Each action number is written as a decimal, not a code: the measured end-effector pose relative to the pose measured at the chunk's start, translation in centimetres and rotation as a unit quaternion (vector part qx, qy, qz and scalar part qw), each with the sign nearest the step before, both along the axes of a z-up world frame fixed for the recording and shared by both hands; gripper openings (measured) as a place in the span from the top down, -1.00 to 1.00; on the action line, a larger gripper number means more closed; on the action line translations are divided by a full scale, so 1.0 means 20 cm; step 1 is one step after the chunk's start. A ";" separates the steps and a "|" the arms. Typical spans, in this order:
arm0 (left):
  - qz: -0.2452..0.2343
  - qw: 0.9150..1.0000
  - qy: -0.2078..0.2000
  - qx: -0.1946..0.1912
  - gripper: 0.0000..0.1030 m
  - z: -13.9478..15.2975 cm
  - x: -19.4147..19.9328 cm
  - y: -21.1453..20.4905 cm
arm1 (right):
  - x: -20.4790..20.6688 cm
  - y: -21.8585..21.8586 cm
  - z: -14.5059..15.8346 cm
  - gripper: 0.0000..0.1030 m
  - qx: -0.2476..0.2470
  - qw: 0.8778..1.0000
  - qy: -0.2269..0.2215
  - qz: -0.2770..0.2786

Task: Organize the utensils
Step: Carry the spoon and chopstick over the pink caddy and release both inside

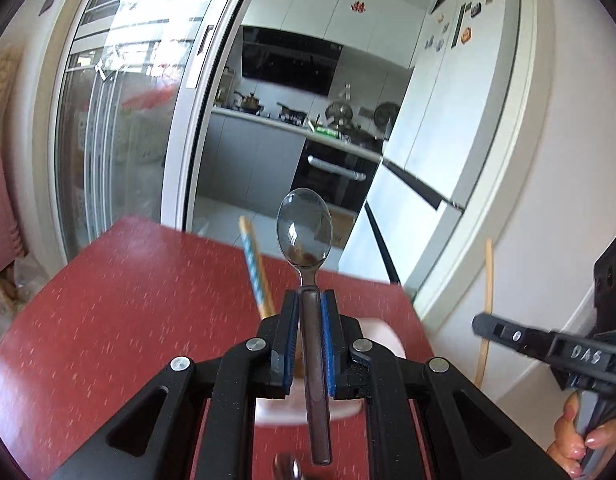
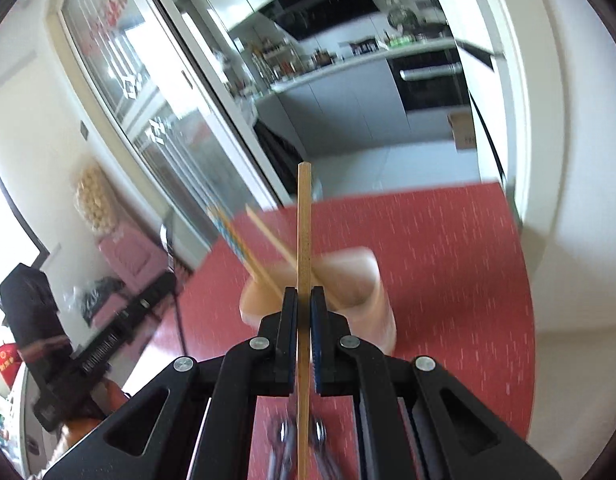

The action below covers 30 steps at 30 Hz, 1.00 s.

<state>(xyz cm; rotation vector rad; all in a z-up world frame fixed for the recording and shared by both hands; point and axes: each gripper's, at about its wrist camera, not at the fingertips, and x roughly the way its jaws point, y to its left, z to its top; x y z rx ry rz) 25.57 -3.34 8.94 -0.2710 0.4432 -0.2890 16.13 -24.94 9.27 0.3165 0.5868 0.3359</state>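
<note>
The left gripper (image 1: 311,300) is clamped on the dark handle of a metal spoon (image 1: 305,226), its blue pads pressed on either side just below the neck, so the bowl stands up clear above the fingertips and the long handle hangs down between the arms. The right gripper (image 2: 304,300) is pinched tight on a single bamboo chopstick (image 2: 304,216), gripped partway along its length with a good stretch showing above the pads and the rest running down below them.

Both utensils are held above the red table (image 2: 447,264), just on the near side of the pale holder cup (image 2: 371,280). That cup already has several chopsticks (image 2: 244,244) leaning out of it toward its left rim, one with a blue pattern. More metal cutlery (image 2: 286,436) lies blurred on the table on the near side of the cup, under the right gripper.

The spoon looks stiff and fairly heavy for its size, with a smooth handle that could slide or swing in the pads; a hold close to the neck, as here, likely keeps the bowl from tipping. The chopstick is light, rigid and thin, so it may pivot between the pads if knocked against the cup rim or the sticks inside. The cup seems light and tall, and a sideways push might topple it.
</note>
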 end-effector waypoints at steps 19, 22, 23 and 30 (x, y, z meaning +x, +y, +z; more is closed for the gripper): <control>0.041 0.996 -0.078 0.020 0.20 -0.16 0.39 -0.11 | 0.46 0.28 0.04 0.87 -0.101 0.984 -0.147 0.017; 0.042 0.995 -0.080 0.034 0.20 -0.22 0.38 -0.13 | 0.48 0.30 -0.02 0.87 -0.127 0.979 -0.156 0.016; 0.041 0.995 -0.078 0.037 0.20 -0.23 0.37 -0.14 | 0.48 0.31 -0.05 0.88 -0.136 0.978 -0.159 0.017; 0.041 0.995 -0.072 0.059 0.20 -0.29 0.29 -0.16 | 0.47 0.32 -0.21 0.88 -0.154 0.977 -0.147 0.030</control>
